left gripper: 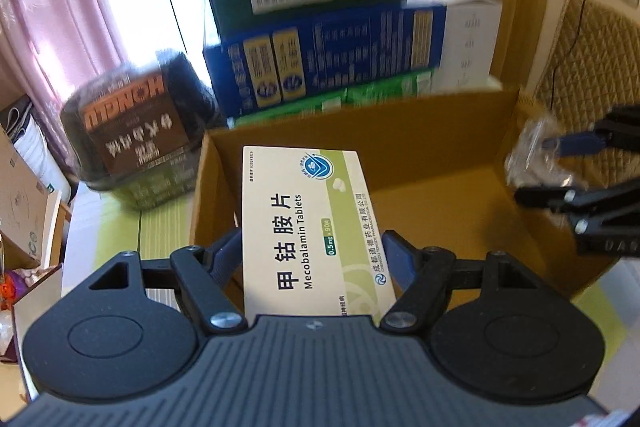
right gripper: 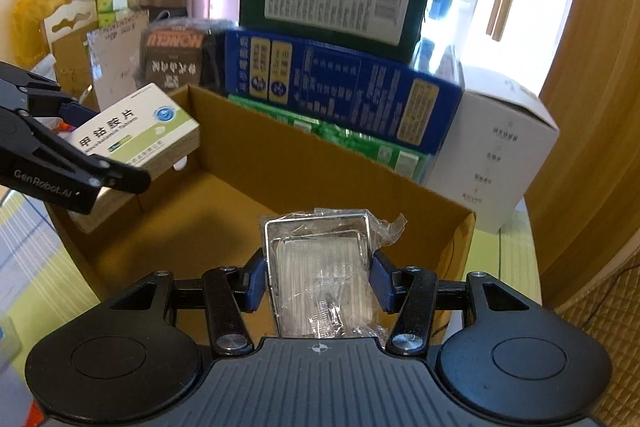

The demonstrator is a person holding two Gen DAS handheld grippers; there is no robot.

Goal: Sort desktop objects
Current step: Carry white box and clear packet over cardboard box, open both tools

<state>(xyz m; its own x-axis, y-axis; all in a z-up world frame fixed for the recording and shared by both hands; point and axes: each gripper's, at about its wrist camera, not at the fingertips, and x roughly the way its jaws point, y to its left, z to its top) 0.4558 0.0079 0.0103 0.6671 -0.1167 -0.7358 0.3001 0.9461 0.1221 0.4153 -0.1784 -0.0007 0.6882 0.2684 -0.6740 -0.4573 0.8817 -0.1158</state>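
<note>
over the bare cardboard box, left jaws clamp a tablet carton, right jaws a plastic packet.

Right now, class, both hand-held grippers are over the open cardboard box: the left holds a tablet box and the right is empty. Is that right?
Not quite. The right hand-held gripper is not empty: the right wrist view shows it shut on a clear plastic packet. The rest holds: the left hand-held gripper holds the tablet box, both over the open cardboard box.
</note>
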